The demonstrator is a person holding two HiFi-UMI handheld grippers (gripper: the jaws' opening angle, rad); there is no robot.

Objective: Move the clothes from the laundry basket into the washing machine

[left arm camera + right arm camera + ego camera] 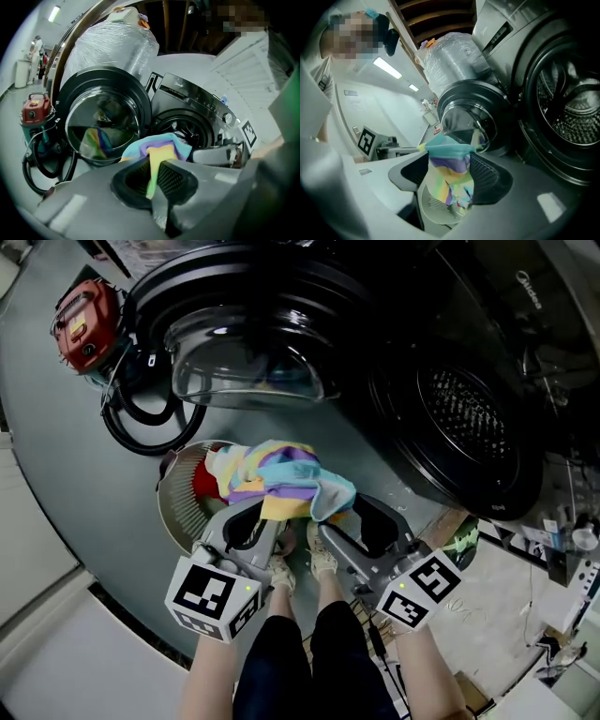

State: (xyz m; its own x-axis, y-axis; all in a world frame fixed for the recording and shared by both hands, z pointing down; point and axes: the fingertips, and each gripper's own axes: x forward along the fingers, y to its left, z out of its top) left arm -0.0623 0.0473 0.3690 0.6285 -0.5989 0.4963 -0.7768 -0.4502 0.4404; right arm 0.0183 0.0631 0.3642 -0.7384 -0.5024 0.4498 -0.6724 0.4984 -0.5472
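Observation:
A rainbow-striped cloth [277, 474] hangs bunched above the round laundry basket [178, 507], which holds more clothes, one of them red. My left gripper [261, 514] is shut on a narrow fold of the cloth [157, 157], pinched between its pads. My right gripper [345, 514] has its jaws apart, and the other end of the cloth [449, 166] drapes loosely between them. The dark washing machine drum [464, 413] gapes to the right, its door [244, 362] swung open at the left. In the right gripper view the basket [436, 208] lies below the jaws.
A red vacuum [86, 322] with a coiled black hose [141, 423] stands at the far left. My legs and shoes [323, 563] are under the grippers. A plastic-wrapped bundle [115, 47] rises behind the washer. Clutter lies on the floor at the right.

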